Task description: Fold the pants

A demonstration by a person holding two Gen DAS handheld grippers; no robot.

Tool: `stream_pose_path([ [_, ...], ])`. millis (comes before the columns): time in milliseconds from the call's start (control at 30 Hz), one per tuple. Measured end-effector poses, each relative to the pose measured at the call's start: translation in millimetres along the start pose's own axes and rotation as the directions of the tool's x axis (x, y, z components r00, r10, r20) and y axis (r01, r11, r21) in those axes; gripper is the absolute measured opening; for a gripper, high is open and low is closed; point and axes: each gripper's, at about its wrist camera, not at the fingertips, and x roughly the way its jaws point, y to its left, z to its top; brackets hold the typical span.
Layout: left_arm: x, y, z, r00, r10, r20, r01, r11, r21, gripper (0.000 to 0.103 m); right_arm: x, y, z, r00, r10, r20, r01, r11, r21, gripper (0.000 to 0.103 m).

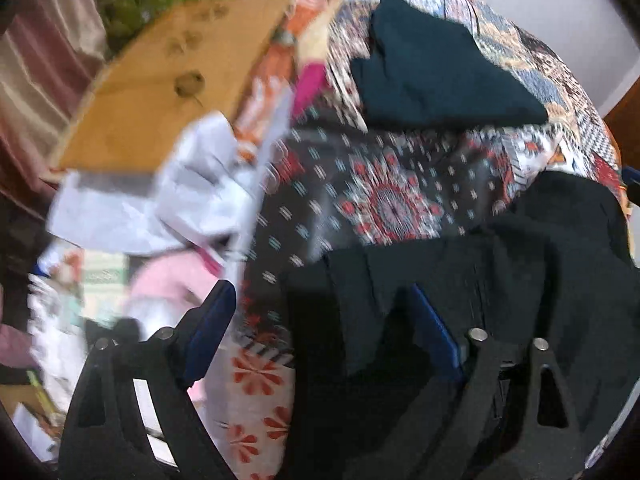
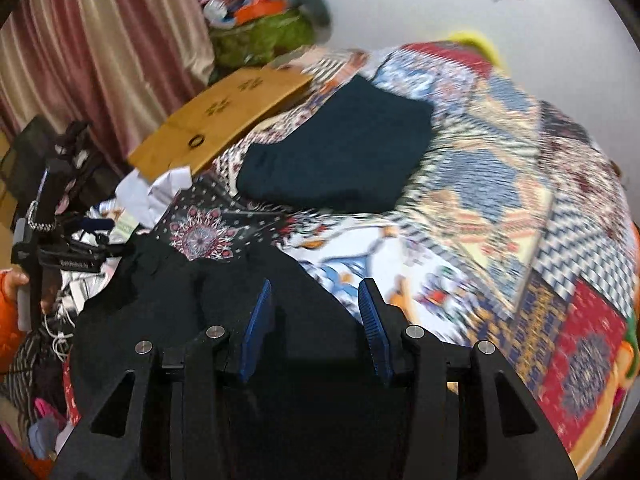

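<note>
Teal pants (image 2: 340, 152) lie folded on far bed (image 2: 500, 200). Black pants (image 2: 168, 304) near me unfolded. My left tongs (image 1: 320, 332) spread; right tongs (image 2: 316, 320) part-spread, pinching nothing.

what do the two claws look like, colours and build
Both match. The left claw and right claw have matte black plastic linkage arms with triangular cutouts, round silver pivot pins, and two fingers faced with blue ribbed pads. No cables or markings show on either. An orange sleeve shows at the right view's left edge.
</note>
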Motion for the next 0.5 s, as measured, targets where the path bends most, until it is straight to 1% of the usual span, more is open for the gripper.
stream_pose_path([
  [100, 12.6, -5.5, -4.5, 0.997, -0.072, -0.032, 0.072, 0.997, 0.013, 0.082, 28.1, 7.7, 11.6, 0.998, 0.026, -0.063, -0.028, 0.999, -0.028, 0.041],
  [167, 17.5, -9.7, -7.2, 0.996, -0.087, -0.035, 0.088, 0.996, 0.029, 0.082, 44.6, 11.4, 17.3, 0.994, 0.035, -0.104, -0.040, 0.998, -0.046, 0.041],
  [233, 17.6, -9.6, -10.4, 0.994, -0.108, -0.021, 0.109, 0.994, 0.029, 0.074, 60.0, 16.8, 21.0, 0.985, 0.053, -0.164, -0.066, 0.995, -0.072, 0.041],
  [267, 17.2, -8.5, -12.2, 0.991, -0.131, -0.011, 0.131, 0.991, 0.019, 0.067, 66.6, 20.4, 21.5, 0.979, 0.065, -0.193, -0.085, 0.992, -0.093, 0.042],
  [333, 15.4, -8.6, -14.7, 0.989, -0.147, 0.010, 0.147, 0.989, 0.007, 0.059, 74.8, 30.8, 19.8, 0.976, 0.053, -0.211, -0.086, 0.985, -0.147, 0.041],
  [367, 14.2, -9.0, -15.3, 0.988, -0.151, 0.016, 0.150, 0.989, 0.010, 0.053, 76.4, 34.2, 19.9, 0.974, 0.061, -0.217, -0.098, 0.981, -0.168, 0.034],
  [400, 11.8, -10.3, -16.3, 0.990, -0.138, 0.026, 0.138, 0.990, 0.017, 0.048, 77.5, 35.8, 19.9, 0.973, 0.066, -0.220, -0.107, 0.978, -0.180, 0.023],
  [433, 9.3, -11.8, -16.8, 0.991, -0.126, 0.036, 0.125, 0.992, 0.025, 0.046, 78.0, 38.5, 19.8, 0.975, 0.060, -0.214, -0.101, 0.977, -0.187, 0.017],
  [467, 5.5, -14.0, -17.7, 0.993, -0.112, 0.047, 0.111, 0.993, 0.029, 0.041, 77.5, 38.7, 19.2, 0.978, 0.052, -0.201, -0.088, 0.981, -0.174, 0.014],
  [500, 2.3, -15.0, -18.4, 0.994, -0.098, 0.054, 0.096, 0.995, 0.033, 0.032, 76.2, 38.4, 17.6, 0.980, 0.055, -0.191, -0.087, 0.983, -0.161, 0.010],
])
